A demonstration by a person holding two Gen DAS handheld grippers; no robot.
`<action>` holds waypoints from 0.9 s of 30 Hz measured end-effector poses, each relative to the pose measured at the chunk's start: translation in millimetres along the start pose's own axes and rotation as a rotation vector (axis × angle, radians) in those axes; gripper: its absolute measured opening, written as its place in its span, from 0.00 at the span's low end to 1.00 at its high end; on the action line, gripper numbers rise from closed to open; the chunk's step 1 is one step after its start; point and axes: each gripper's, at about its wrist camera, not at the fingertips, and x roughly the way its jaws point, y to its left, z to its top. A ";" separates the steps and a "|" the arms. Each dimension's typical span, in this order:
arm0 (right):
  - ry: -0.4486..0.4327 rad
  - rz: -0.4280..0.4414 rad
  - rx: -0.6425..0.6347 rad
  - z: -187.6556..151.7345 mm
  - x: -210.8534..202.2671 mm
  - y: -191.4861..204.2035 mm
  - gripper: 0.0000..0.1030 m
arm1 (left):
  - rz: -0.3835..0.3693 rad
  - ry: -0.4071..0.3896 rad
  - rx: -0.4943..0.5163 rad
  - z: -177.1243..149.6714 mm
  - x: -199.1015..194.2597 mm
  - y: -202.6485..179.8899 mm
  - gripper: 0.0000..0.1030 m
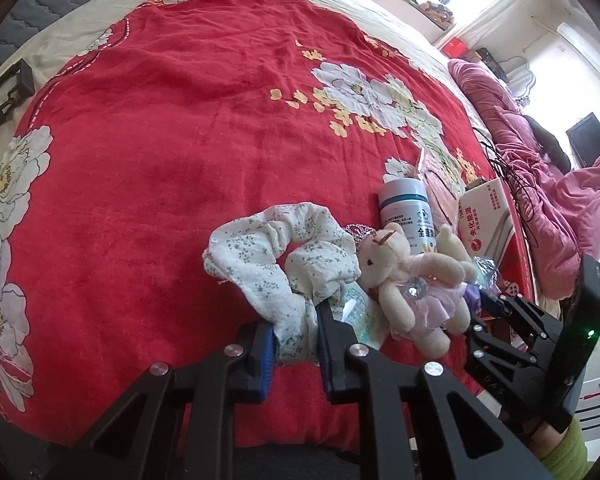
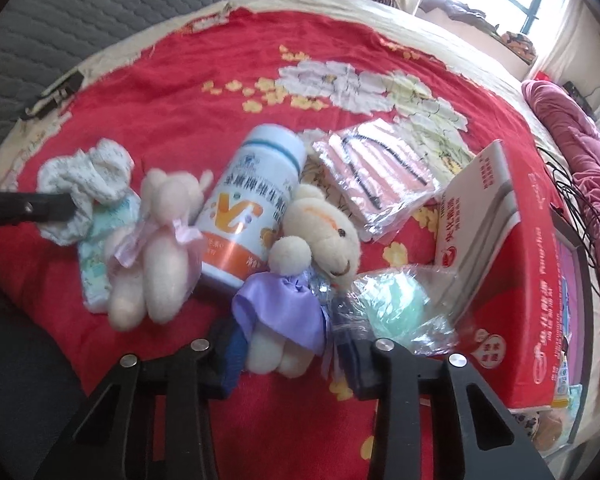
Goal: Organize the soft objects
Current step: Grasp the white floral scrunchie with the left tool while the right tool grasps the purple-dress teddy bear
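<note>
L gripper (image 1: 294, 338) has its jaws partly closed, pinching the near fold of the floral scrunchie (image 1: 278, 258), which lies on the red bedspread (image 1: 160, 140) just left of the pink-dress bear (image 1: 410, 280). R gripper (image 2: 288, 350) jaws sit wide, straddling the legs of the purple-dress bear (image 2: 300, 276); whether the pads touch it, can't tell. To do this well: squeeze R on the bear's body, not the loose skirt, & lift straight up so the vitamin bottle (image 2: 248, 204) beside it and the crinkly bag w/ green ball (image 2: 396, 304) don't get dragged. L should keep a firm bite; thin fabric probably slips. A tissue pack (image 2: 96, 276) lies under the scrunchie/pink bear; watch for snagging it.
</note>
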 end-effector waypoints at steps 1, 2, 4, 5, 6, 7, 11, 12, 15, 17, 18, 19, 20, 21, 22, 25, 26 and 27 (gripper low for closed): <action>-0.007 0.012 0.012 0.4 -3.1 -3.4 0.38 | 0.000 -0.001 0.000 -0.3 -0.2 -0.6 0.18; -0.012 0.026 0.029 0.9 -6.2 -7.8 0.37 | -0.001 -0.003 0.001 -0.2 -0.4 -1.0 0.18; -0.018 0.061 0.059 1.3 -10.9 -15.3 0.35 | -0.004 -0.003 -0.002 -0.2 -0.6 -1.9 0.18; -0.026 0.073 0.076 1.1 -14.3 -18.7 0.34 | -0.006 -0.005 -0.002 -0.5 -0.8 -2.4 0.18; -0.034 0.087 0.090 1.2 -16.9 -21.6 0.34 | -0.008 -0.005 0.000 -0.5 -1.1 -3.4 0.18; -0.041 0.102 0.101 1.2 -19.6 -24.1 0.33 | -0.008 -0.005 0.002 -0.8 -1.4 -4.6 0.18; -0.056 0.126 0.129 2.2 -25.5 -29.6 0.33 | -0.012 -0.004 0.004 -1.1 -1.1 -6.8 0.18; -0.053 0.119 0.126 2.6 -24.6 -29.1 0.33 | -0.014 -0.002 0.004 -0.7 -1.0 -6.8 0.18; -0.045 0.114 0.119 4.0 -21.2 -25.1 0.33 | -0.016 0.004 0.005 -1.4 -0.6 -7.2 0.18; -0.037 0.098 0.103 6.1 -18.2 -21.2 0.38 | -0.018 0.006 0.007 -1.3 -0.8 -7.3 0.18; -0.035 0.085 0.095 7.0 -17.3 -19.5 0.40 | -0.018 0.005 0.006 -1.1 -1.1 -7.3 0.18; -0.031 0.075 0.085 8.1 -16.7 -17.6 0.43 | -0.020 0.005 0.007 -1.2 -1.2 -7.4 0.18; -0.030 0.071 0.076 10.0 -15.9 -15.9 0.45 | -0.021 0.005 0.008 -1.1 -1.5 -7.2 0.18; -0.028 0.064 0.072 10.7 -16.1 -15.0 0.46 | -0.021 0.004 0.008 -0.4 -1.7 -7.1 0.18; -0.027 0.055 0.061 12.1 -17.5 -13.2 0.50 | -0.022 0.004 0.008 0.0 -1.7 -6.9 0.18; -0.043 0.034 0.036 15.3 -21.2 -10.9 0.58 | -0.025 0.005 0.010 0.4 -1.6 -7.9 0.18; -0.048 0.028 0.025 16.8 -21.7 -9.6 0.59 | -0.027 0.006 0.010 0.3 -1.4 -8.0 0.18; -0.047 0.019 0.015 17.8 -21.6 -8.4 0.59 | -0.028 0.008 0.010 0.5 -1.0 -7.9 0.18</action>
